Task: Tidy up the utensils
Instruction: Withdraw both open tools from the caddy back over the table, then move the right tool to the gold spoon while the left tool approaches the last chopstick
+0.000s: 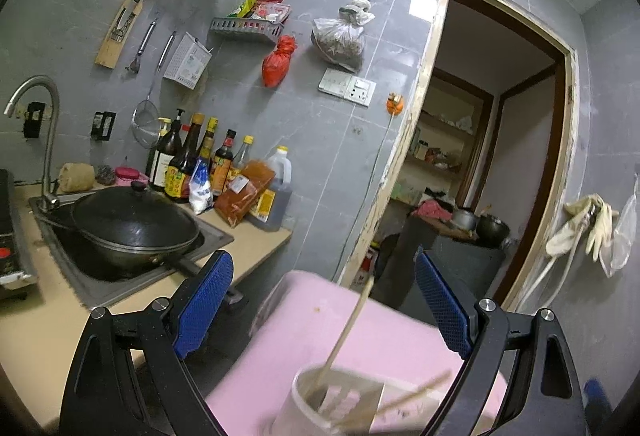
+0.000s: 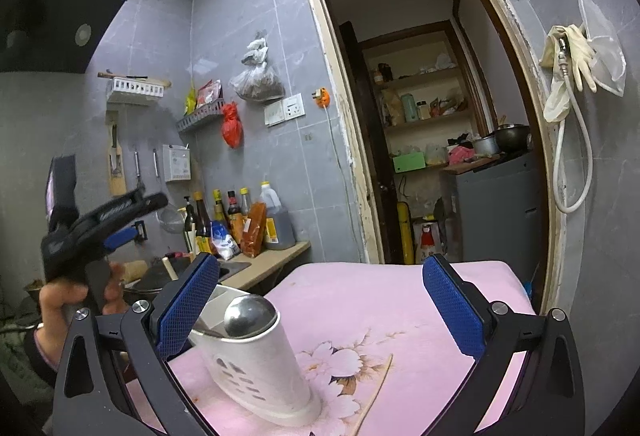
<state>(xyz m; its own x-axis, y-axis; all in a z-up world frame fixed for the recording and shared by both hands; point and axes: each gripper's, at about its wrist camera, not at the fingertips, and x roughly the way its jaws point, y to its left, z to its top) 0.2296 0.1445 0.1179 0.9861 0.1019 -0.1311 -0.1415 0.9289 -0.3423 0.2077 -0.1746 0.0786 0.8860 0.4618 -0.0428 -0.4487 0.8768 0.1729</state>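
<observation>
A white utensil holder (image 1: pixel 332 404) stands on a pink floral cloth (image 1: pixel 360 320). In the left wrist view it holds a chopstick (image 1: pixel 348 328) leaning up and a metal spatula (image 1: pixel 352 402). In the right wrist view the holder (image 2: pixel 256 368) shows a round steel ladle bowl (image 2: pixel 250 316) at its top. One chopstick (image 2: pixel 376 394) lies on the cloth (image 2: pixel 380 308) to its right. My left gripper (image 1: pixel 324 300) is open above the holder and also shows in the right wrist view (image 2: pixel 124 232). My right gripper (image 2: pixel 320 308) is open, its left finger beside the holder.
A counter (image 1: pixel 248 248) at left has a sink with a lidded black wok (image 1: pixel 132 220), a tap (image 1: pixel 44 140) and several sauce bottles (image 1: pixel 200 160). Utensils and racks hang on the grey tiled wall. An open doorway (image 2: pixel 432 108) leads to a pantry.
</observation>
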